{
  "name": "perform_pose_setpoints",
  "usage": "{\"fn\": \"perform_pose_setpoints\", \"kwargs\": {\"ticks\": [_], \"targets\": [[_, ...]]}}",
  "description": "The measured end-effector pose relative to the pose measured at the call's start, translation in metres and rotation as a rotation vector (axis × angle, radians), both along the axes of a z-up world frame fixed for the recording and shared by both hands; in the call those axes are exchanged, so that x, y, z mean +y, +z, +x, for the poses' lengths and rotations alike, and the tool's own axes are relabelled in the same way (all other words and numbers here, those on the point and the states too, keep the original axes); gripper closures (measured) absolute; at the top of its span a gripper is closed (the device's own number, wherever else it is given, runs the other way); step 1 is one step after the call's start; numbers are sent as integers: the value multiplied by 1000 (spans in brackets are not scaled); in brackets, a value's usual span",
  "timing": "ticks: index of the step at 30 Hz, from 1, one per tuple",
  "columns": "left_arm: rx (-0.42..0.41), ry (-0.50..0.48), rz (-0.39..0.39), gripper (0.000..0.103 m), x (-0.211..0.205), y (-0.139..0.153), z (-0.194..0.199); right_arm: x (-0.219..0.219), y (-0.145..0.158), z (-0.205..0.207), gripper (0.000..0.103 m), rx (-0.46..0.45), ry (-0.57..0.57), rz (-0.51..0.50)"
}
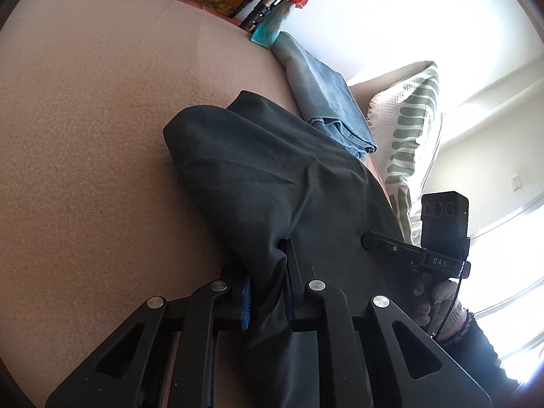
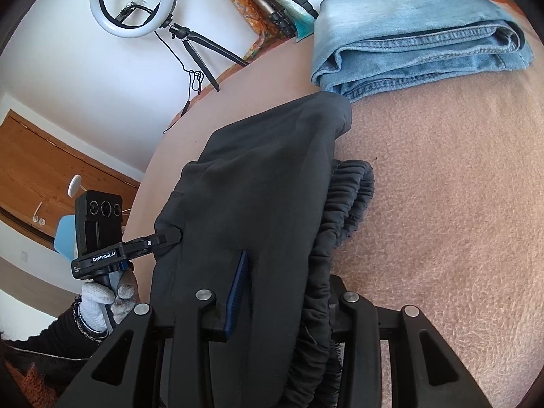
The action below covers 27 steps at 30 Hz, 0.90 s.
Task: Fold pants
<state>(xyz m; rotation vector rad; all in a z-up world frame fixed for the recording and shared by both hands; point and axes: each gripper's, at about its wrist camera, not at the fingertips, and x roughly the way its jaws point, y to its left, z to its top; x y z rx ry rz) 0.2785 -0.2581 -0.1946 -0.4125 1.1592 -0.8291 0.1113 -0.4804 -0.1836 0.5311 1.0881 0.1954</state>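
The black pants [image 1: 272,176] lie bunched and partly folded on a pinkish-brown bed cover [image 1: 102,119]. My left gripper [image 1: 268,272] is shut on a fold of the black fabric. My right gripper [image 2: 282,272] is shut on the pants [image 2: 265,187] near the gathered elastic waistband [image 2: 346,200]. The right gripper shows in the left wrist view [image 1: 374,239], its finger against the cloth. The left gripper shows in the right wrist view [image 2: 170,234], its tip at the pants' left edge.
Folded light-blue jeans [image 2: 418,34] lie on the cover just beyond the black pants, also in the left wrist view [image 1: 326,102]. A green-striped cushion [image 1: 408,136] sits to the right. A ring light on a tripod [image 2: 134,0] stands past the bed edge.
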Motion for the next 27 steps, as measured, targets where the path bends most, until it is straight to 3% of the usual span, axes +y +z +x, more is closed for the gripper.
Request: {"fn": "perform_pose_setpoints", "kwargs": {"ticks": [6,12,19,27], "targets": [[-97,-24,-5,95,-10,26,-6,24,23,-2,79,-11,20,-168],[-144,-52,-20,96,-17,42,-13,44,48,-11,81,-52,38,-295],[-174,-56,-48,97,-16,63,-15,56,80,-18,82,-120,27,-351],[-217,-75,-50,98,-19,91,-13,54,121,-18,82,-204,-17,-348]]}}
